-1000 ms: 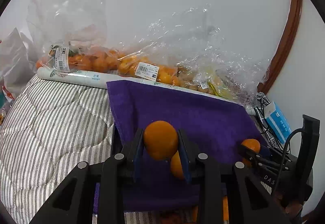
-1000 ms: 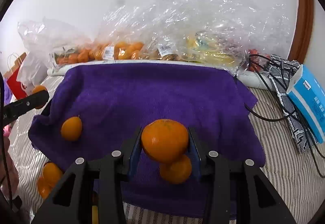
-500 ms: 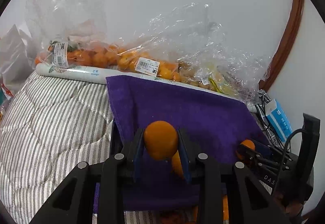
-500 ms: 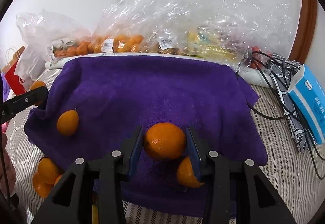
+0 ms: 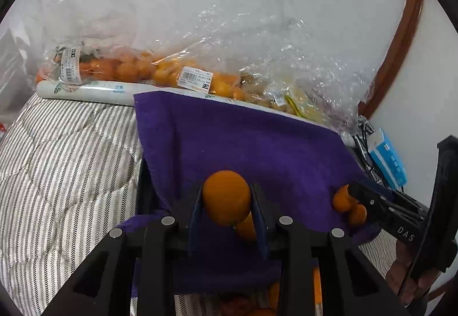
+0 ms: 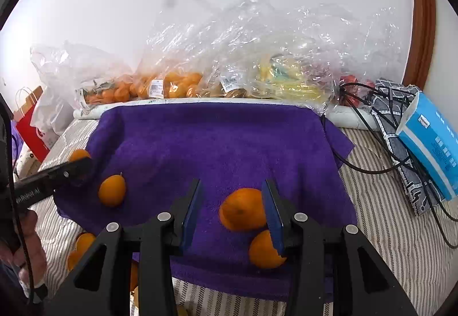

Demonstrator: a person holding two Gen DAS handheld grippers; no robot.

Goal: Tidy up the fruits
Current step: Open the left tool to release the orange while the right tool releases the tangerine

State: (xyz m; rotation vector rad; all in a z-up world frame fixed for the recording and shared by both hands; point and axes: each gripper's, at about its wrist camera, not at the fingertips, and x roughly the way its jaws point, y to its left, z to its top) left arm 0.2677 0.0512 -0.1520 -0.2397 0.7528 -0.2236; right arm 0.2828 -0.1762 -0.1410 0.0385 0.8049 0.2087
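Release shows on the right gripper (image 6: pixel 233 213): jaws parted, its round orange mandarin (image 6: pixel 243 213) now lies on the purple terry towel (image 6: pixel 217 144); left gripper (image 5: pixel 227 211) still clamps another mandarin (image 5: pixel 226 197), next for placing.

four loose oranges (image 6: pixel 243 210) lie on the purple towel (image 6: pixel 223 144), seemingly.

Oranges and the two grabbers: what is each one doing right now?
Left gripper: shut on an orange.
Held orange: pinched between the pads.
Right gripper: open.
Loose orange: on the towel between the open fingers, not pinched.
Front orange: lying near the towel's edge.
Stemmed orange: lying alone.
Purple towel: spread out.
Fruit bags: fruit inside.
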